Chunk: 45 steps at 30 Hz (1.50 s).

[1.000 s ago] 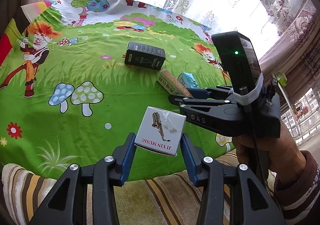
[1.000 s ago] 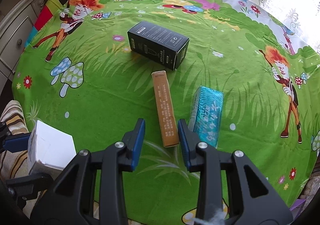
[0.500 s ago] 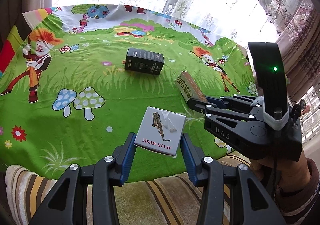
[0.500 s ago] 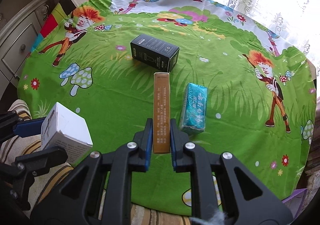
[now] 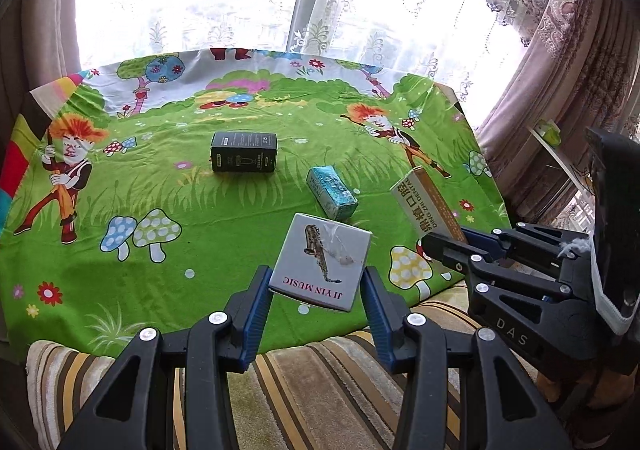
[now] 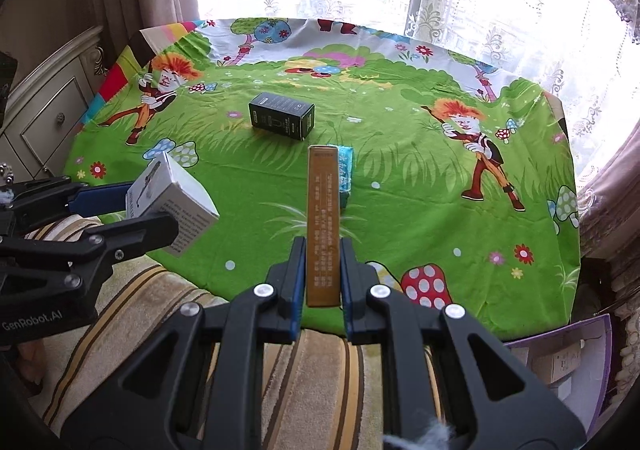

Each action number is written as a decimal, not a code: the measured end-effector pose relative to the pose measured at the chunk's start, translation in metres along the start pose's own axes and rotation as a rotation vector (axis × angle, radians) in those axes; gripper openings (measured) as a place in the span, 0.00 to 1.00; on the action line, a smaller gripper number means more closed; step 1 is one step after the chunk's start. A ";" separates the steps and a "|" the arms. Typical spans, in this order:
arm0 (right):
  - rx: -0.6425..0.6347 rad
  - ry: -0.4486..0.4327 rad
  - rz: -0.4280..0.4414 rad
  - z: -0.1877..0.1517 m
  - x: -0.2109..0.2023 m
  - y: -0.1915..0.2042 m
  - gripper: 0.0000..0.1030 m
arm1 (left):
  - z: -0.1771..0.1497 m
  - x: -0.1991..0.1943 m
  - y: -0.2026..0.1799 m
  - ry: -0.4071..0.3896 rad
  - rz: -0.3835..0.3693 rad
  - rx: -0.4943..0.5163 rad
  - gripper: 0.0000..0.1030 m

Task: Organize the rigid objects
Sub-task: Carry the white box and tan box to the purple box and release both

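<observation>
a big table (image 5: 168, 290) is covered with a green cartoon cloth. a black box (image 6: 281, 115) and a blue box (image 5: 331, 192) are seen lying on it, near the middle, a little apart from each other. a white box (image 5: 323, 267) with a horn picture is pinched by the left gripper (image 5: 316, 312) and is held up in the air over the near edge of the table. a long tan box (image 6: 323, 226) is pinched at its near end by the right gripper (image 6: 320, 286), whose blue pads are pressed tight on its thin sides; it is held off the cloth too. two boxes look picked up and two are left, so the carrying step seems to be in hand. no bin or tidy spot can be seen for sure. next, a place must be picked for each held box, and each must be set down flat before the pads are let go.
</observation>
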State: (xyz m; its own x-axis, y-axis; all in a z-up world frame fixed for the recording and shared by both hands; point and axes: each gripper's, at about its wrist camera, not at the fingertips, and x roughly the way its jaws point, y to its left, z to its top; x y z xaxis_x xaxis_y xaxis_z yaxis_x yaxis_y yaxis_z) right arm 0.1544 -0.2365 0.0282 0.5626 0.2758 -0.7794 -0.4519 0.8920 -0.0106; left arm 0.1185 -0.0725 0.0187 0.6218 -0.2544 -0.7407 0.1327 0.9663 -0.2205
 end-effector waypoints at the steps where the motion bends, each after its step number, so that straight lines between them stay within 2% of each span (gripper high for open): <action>1: 0.010 -0.004 0.000 -0.003 -0.004 -0.003 0.18 | -0.001 -0.001 -0.005 0.001 -0.010 0.006 0.45; 16: 0.096 -0.032 0.004 -0.049 -0.052 -0.040 0.18 | -0.016 0.000 -0.067 0.060 -0.139 0.080 0.45; 23: 0.138 -0.034 0.002 -0.072 -0.067 -0.060 0.18 | -0.021 0.003 -0.088 0.089 -0.168 0.091 0.45; 32: 0.205 -0.034 -0.032 -0.101 -0.082 -0.091 0.18 | -0.029 0.012 -0.125 0.155 -0.222 0.132 0.45; 40: 0.278 -0.039 -0.096 -0.125 -0.097 -0.128 0.18 | -0.034 0.024 -0.158 0.201 -0.275 0.161 0.45; 45: 0.343 -0.039 -0.139 -0.142 -0.104 -0.157 0.18 | -0.032 0.035 -0.174 0.228 -0.338 0.146 0.45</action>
State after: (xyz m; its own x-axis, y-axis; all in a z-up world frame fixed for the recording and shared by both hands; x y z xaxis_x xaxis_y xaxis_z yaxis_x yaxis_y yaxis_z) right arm 0.0681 -0.4560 0.0217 0.6312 0.1509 -0.7608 -0.1145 0.9883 0.1010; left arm 0.0921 -0.2506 0.0110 0.3406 -0.5437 -0.7670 0.4180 0.8183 -0.3945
